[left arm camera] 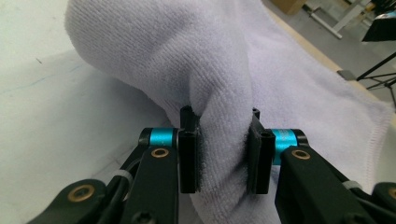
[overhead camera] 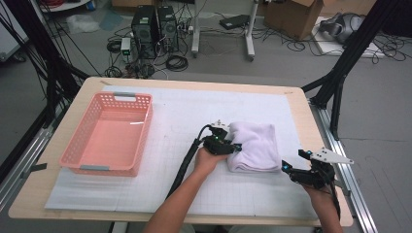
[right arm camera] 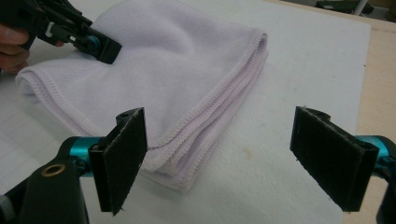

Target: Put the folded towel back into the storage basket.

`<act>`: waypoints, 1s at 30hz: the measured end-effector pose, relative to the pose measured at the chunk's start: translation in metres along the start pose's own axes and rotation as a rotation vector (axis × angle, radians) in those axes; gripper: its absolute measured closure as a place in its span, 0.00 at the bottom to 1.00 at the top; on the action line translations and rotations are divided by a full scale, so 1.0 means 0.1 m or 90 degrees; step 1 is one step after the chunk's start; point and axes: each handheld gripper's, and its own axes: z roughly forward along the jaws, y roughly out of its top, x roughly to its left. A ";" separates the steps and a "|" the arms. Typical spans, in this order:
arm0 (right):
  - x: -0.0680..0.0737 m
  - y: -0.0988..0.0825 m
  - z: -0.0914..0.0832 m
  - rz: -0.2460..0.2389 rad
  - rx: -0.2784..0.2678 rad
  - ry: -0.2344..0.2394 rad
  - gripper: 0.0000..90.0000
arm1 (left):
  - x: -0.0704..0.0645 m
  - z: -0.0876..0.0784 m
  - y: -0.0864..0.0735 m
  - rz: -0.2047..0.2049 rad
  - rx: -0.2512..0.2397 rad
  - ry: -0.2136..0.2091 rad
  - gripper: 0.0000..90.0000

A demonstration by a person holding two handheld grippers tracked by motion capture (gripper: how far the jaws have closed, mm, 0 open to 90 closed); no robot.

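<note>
Nearest us, our left gripper (left arm camera: 223, 156) pinches a ridge of the folded white towel (left arm camera: 187, 60); our right gripper (right arm camera: 219, 156), jaws wide, should next take the near-right corner, we judge.

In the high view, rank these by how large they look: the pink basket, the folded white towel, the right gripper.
1. pink basket
2. folded white towel
3. right gripper, though it sits nearer the camera

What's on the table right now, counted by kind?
Folded white towel: 1
Pink basket: 1
Handheld grippers: 2, the left gripper shut on the towel and the right gripper open beside it
Total: 4
</note>
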 end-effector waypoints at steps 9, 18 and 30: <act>0.01 0.00 0.00 -0.003 0.001 0.000 0.20 | 0.02 -0.19 -0.01 0.021 -0.033 -0.006 0.79; 0.02 0.00 0.01 -0.004 0.003 0.003 0.20 | 0.06 -0.49 0.00 0.054 -0.054 -0.007 0.79; 0.03 0.01 0.01 -0.004 0.000 0.004 0.20 | 0.07 -0.91 0.06 0.117 -0.123 -0.026 0.80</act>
